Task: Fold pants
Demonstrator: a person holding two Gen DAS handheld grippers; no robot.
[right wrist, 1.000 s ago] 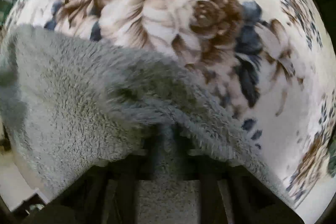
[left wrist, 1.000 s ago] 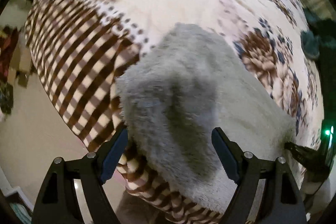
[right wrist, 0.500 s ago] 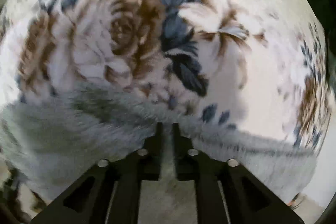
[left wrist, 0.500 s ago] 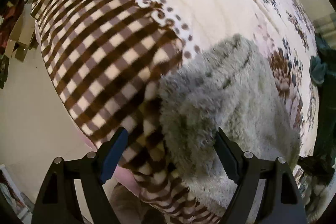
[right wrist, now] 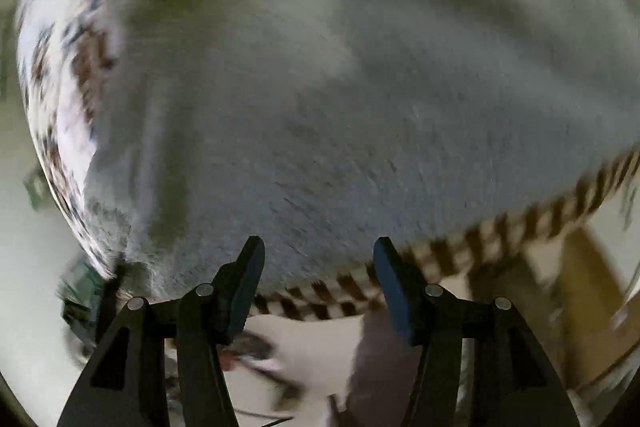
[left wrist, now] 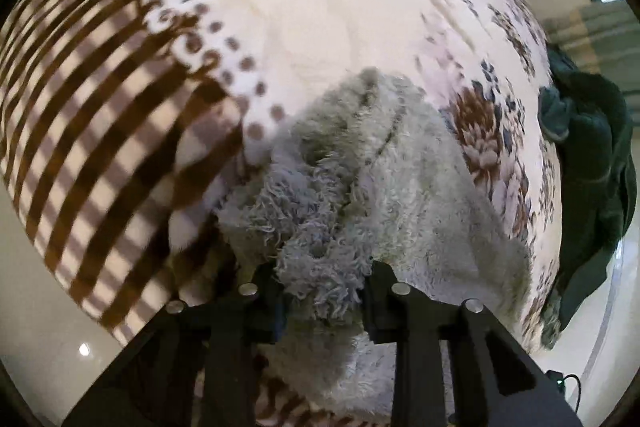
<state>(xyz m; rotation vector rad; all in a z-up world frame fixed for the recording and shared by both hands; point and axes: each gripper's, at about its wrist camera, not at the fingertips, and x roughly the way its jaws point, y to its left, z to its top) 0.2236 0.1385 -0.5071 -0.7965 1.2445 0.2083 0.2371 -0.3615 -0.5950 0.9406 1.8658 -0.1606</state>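
The fluffy grey pants (left wrist: 400,187) lie in a heap on the patterned blanket (left wrist: 300,7) near the bed's edge. My left gripper (left wrist: 324,291) points steeply down at the heap's near end, its jaws closing, with a bunched tuft of the fleece pinched between the pads. In the blurred right wrist view the pants (right wrist: 360,87) fill most of the picture as a broad flat grey sheet. My right gripper (right wrist: 318,259) hovers over their near edge with its jaws opening and nothing between the fingers.
A dark green garment (left wrist: 592,167) lies at the blanket's right edge. The checkered border (right wrist: 520,223) marks the edge of the bed, with pale floor (left wrist: 40,307) beyond and loose items (right wrist: 256,347) on it below the right gripper.
My left gripper came down onto the heap and shut on a tuft of fleece. My right gripper let go of the pants, opened, rolled and swung sideways over the flat cloth.
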